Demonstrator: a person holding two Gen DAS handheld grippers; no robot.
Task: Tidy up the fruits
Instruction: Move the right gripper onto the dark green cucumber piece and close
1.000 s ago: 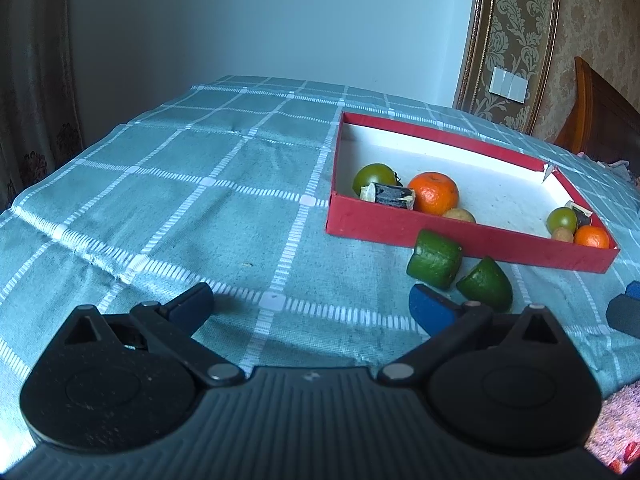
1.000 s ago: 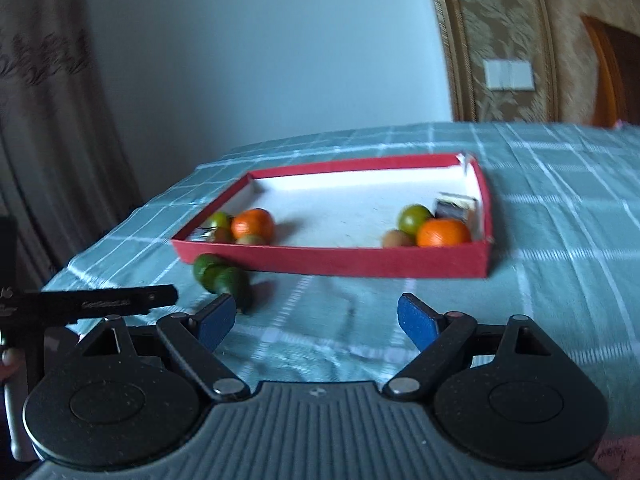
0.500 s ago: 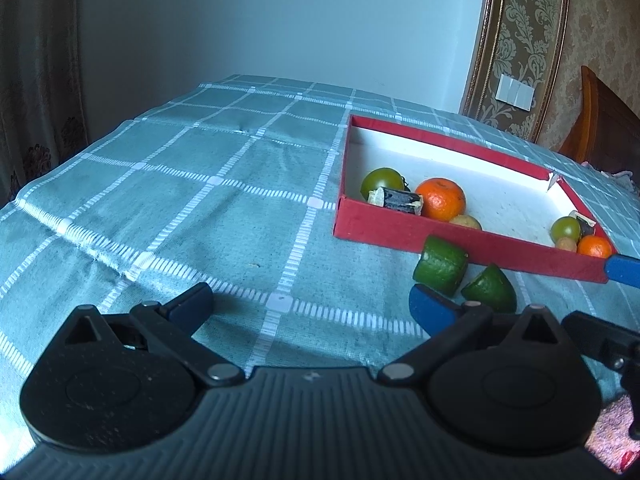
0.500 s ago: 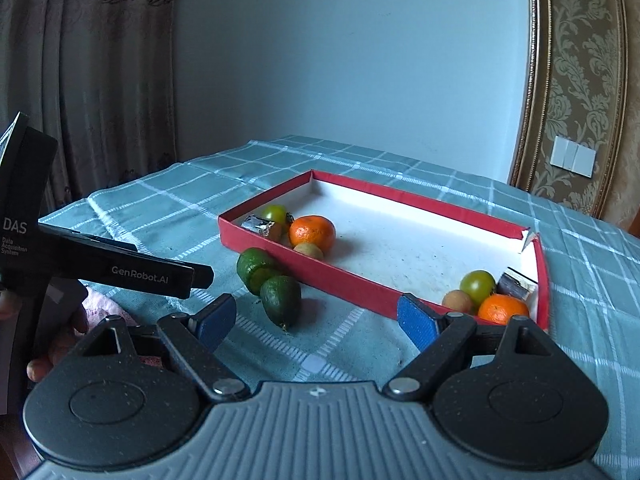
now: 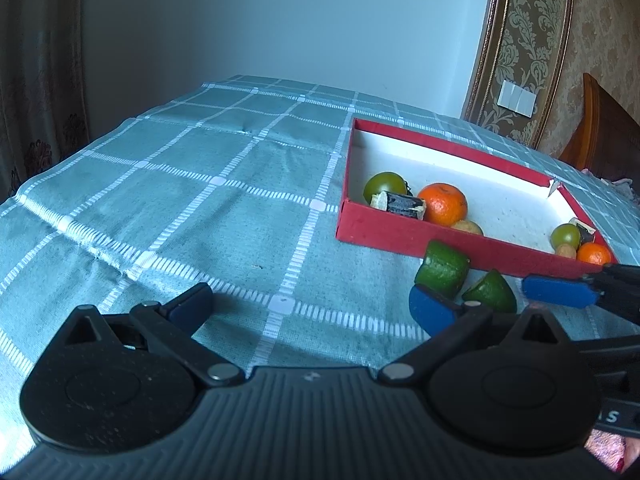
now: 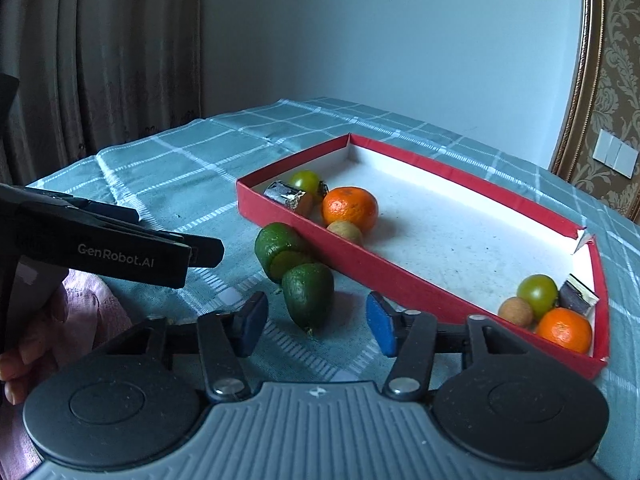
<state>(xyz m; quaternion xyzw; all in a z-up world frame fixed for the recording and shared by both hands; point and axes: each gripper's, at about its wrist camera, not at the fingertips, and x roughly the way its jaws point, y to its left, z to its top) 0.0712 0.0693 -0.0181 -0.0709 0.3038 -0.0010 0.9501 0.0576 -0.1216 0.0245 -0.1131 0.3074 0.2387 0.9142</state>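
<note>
Two green avocado halves lie on the teal checked cloth just outside the red tray's near wall: the near half [image 6: 308,294] [image 5: 490,291] and the far half [image 6: 280,250] [image 5: 442,268]. The red tray [image 6: 360,268] [image 5: 384,236] holds an orange [image 6: 351,208] with a green fruit and a small brown fruit at one end, and another orange [image 6: 564,329] with similar fruits at the other. My right gripper [image 6: 316,322] is open, its fingers either side of the near half. My left gripper [image 5: 308,306] is open and empty over the cloth, left of the halves.
A dark wrapped piece [image 6: 288,196] lies in the tray by the green fruit, another [image 6: 576,300] in the far corner. The cloth [image 5: 200,200] stretches left of the tray. A wooden chair back [image 5: 600,136] stands beyond the table at the right.
My right gripper has swung round and moved in close to the avocado halves, so its fingers now flank the near one. The left gripper has hardly moved.
</note>
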